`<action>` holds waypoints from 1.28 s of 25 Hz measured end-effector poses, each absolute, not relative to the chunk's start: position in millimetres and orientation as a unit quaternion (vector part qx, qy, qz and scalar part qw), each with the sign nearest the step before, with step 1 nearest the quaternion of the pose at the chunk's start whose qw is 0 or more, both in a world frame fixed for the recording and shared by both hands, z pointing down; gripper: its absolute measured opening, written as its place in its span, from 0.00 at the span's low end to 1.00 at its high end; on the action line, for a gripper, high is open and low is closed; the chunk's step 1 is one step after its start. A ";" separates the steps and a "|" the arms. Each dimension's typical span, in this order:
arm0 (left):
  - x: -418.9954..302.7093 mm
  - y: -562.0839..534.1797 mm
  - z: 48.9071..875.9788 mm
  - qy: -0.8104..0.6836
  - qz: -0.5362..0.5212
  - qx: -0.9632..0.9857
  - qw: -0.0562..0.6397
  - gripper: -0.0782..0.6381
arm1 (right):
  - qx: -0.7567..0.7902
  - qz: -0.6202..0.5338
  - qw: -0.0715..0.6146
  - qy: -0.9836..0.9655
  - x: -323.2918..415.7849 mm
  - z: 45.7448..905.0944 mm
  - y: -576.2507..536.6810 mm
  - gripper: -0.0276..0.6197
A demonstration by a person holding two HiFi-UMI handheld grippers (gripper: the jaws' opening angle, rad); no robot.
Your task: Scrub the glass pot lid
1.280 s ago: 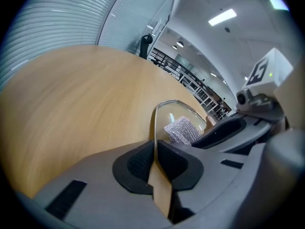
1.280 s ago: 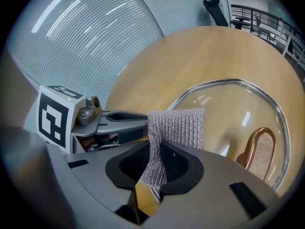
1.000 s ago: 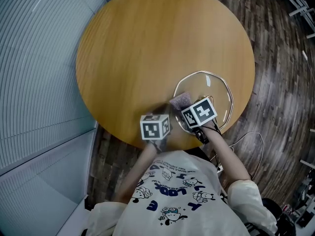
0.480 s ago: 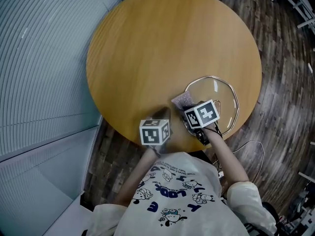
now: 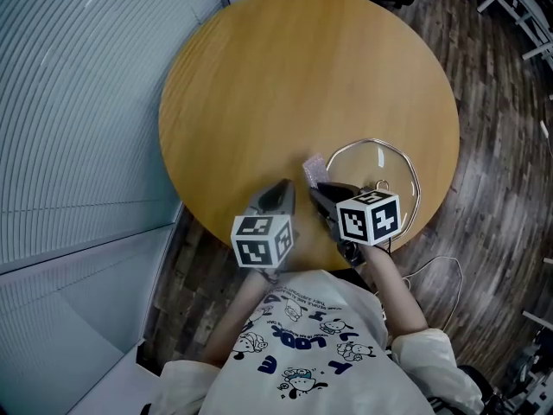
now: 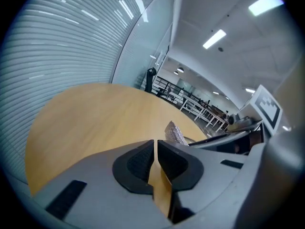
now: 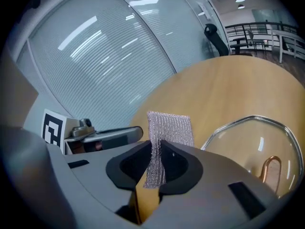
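Note:
The glass pot lid (image 5: 373, 180) lies flat near the round table's near right edge, its copper-coloured handle (image 7: 269, 168) standing up. My right gripper (image 5: 316, 180) is shut on a silvery mesh scrubbing cloth (image 7: 167, 128), held upright just left of the lid's rim (image 7: 238, 123) and above the wood. The cloth (image 5: 313, 168) shows as a small pale patch in the head view. My left gripper (image 5: 281, 193) hangs over the table's near edge, left of the right one, jaws shut with nothing between them. The cloth (image 6: 175, 134) sticks up to its right.
The round wooden table (image 5: 285, 85) is bare apart from the lid. A ribbed glass wall (image 5: 78, 102) runs along the left. Dark plank floor (image 5: 492, 145) lies to the right, with a thin cable (image 5: 436, 253) on it.
Both grippers have drawn back toward the table's near edge. The right one, still gripping the cloth, has moved off the lid to its left.

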State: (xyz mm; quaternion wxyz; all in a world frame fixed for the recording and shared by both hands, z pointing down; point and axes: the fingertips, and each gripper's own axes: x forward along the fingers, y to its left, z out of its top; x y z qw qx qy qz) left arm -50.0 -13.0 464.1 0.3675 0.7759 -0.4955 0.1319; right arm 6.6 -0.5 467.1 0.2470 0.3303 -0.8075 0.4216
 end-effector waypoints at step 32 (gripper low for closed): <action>-61.0 -10.2 306.1 -0.590 0.027 0.803 0.079 0.15 | 0.508 0.118 0.070 -0.850 16.2 311.3 -5.9 0.15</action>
